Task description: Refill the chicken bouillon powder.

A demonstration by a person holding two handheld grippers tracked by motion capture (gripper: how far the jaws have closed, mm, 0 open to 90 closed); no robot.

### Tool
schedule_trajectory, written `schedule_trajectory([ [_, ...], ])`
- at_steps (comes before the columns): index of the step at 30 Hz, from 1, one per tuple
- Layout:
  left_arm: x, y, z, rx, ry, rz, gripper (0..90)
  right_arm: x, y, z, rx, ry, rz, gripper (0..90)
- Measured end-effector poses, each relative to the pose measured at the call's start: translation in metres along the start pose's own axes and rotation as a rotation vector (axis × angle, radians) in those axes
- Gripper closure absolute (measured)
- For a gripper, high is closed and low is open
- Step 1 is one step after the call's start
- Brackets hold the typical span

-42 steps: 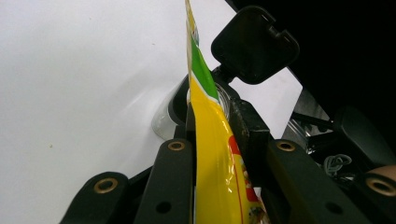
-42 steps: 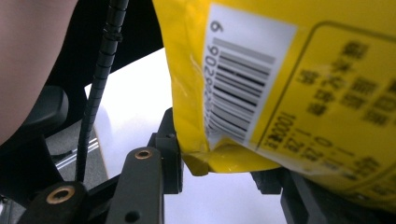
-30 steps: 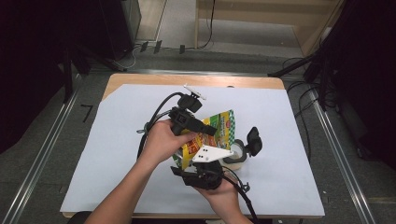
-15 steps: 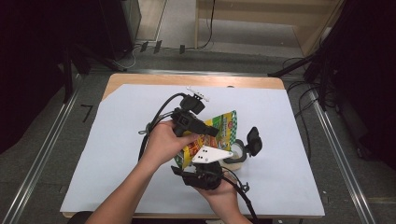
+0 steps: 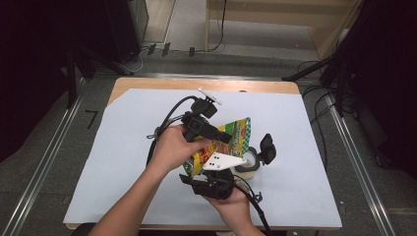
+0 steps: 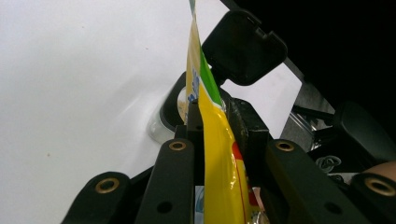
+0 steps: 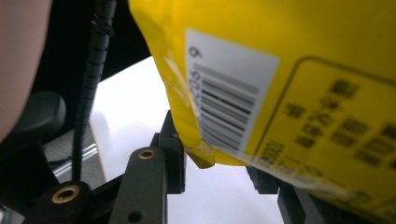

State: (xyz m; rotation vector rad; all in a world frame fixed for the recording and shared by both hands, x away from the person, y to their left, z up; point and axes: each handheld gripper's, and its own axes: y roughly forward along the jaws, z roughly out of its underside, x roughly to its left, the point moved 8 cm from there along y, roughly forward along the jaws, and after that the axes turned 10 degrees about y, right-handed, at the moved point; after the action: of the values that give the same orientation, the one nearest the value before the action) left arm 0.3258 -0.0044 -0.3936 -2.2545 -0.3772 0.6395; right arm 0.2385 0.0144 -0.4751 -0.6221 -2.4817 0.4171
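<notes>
Both forearms are bare; no sleeve is visible. The left gripper (image 5: 223, 135) is matte black, with a small white bracket at its 12 o'clock end and black cables looping off at 9 o'clock. The right gripper (image 5: 246, 160) is black, carrying a white three-cornered plate with dark screw holes; a black cable trails toward 5 o'clock. Close up, the black jaw links carry brass-coloured rivets. A ribbed black cable runs at 11 o'clock in the right gripper view.

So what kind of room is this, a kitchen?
More likely a lab or workshop: a table under white paper, metal rails on the grey floor, and cables trailing about. No kitchen things.
</notes>
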Motion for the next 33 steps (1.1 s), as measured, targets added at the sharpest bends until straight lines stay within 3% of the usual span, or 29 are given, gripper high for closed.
schedule_trajectory([
  [15,0.014,0.008,-0.008,0.060,-0.062,0.061,79.8,-0.007,-0.004,-0.007,0.006,0.010,0.021,63.6],
  [33,0.014,0.008,-0.006,0.072,-0.060,0.043,80.6,-0.006,-0.003,-0.006,0.014,-0.016,0.024,63.9],
])
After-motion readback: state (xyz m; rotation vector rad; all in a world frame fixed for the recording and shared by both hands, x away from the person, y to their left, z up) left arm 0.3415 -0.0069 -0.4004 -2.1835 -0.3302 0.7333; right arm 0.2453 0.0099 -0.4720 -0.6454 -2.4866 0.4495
